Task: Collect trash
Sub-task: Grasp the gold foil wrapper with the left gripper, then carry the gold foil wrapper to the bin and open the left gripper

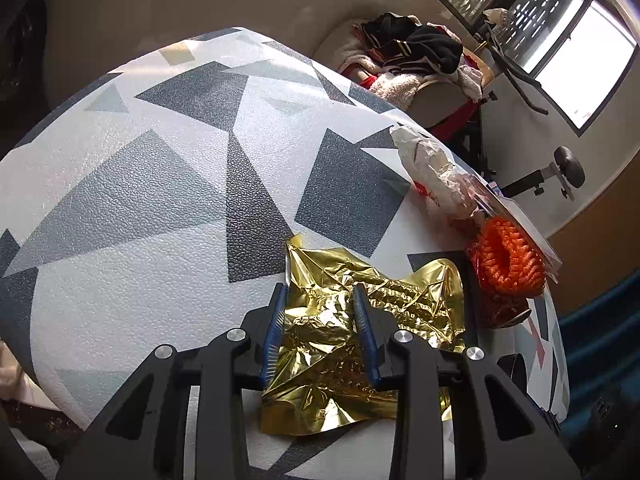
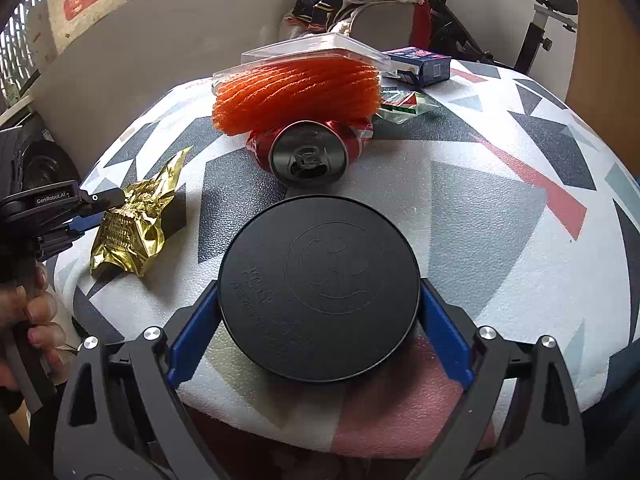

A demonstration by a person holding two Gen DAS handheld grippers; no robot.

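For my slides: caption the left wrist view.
Left gripper shut on crumpled gold foil on a patterned table, orange foam net beside it.

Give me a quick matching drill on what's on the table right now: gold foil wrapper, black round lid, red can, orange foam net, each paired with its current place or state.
Things:
1. gold foil wrapper
2. black round lid
3. red can
4. orange foam net

Places or states:
A. lying on its side, opened top facing the right wrist camera
B. between the fingers of the left gripper, crumpled
C. resting on top of the can, under a clear plastic tray
D. between the fingers of the right gripper

Pairs: 1-B, 2-D, 3-A, 4-C
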